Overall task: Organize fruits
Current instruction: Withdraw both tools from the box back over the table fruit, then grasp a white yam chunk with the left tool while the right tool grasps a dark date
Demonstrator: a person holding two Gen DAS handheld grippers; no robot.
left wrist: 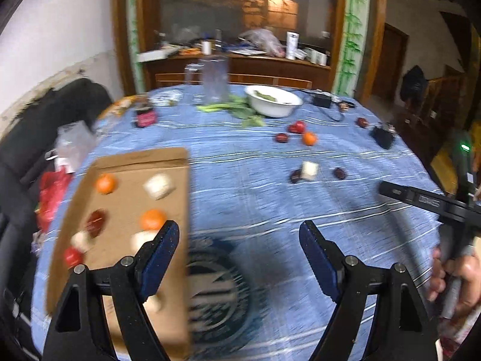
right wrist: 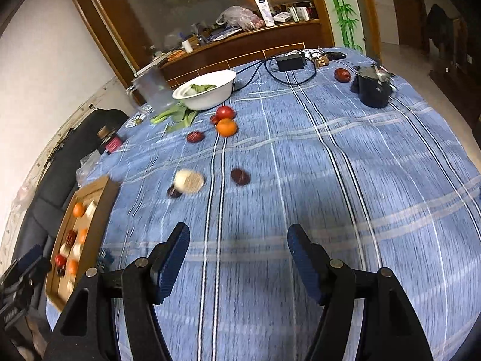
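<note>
Fruit loose: orange (right wrist: 226, 127), red apple (right wrist: 225, 112), dark dates (right wrist: 240, 176), pale round piece (right wrist: 189, 181) mid table (right wrist: 360, 210); one more red fruit (right wrist: 342, 74) near far edge.
Fruit sorted: oranges, dates, white pieces in cardboard tray (left wrist: 126, 162) at left edge.
Left gripper (left wrist: 239, 234): released, jaws wide, nothing between; one finger over tray's near corner.
Right gripper (right wrist: 238, 237): released, empty, over bare cloth.
Writing: white bottle (right wrist: 264, 10) on far counter, label blurred, unreadable.
Open room: near half of table bare; white bowl (right wrist: 207, 90), greens, black charger (right wrist: 290, 61) along far edge.
</note>
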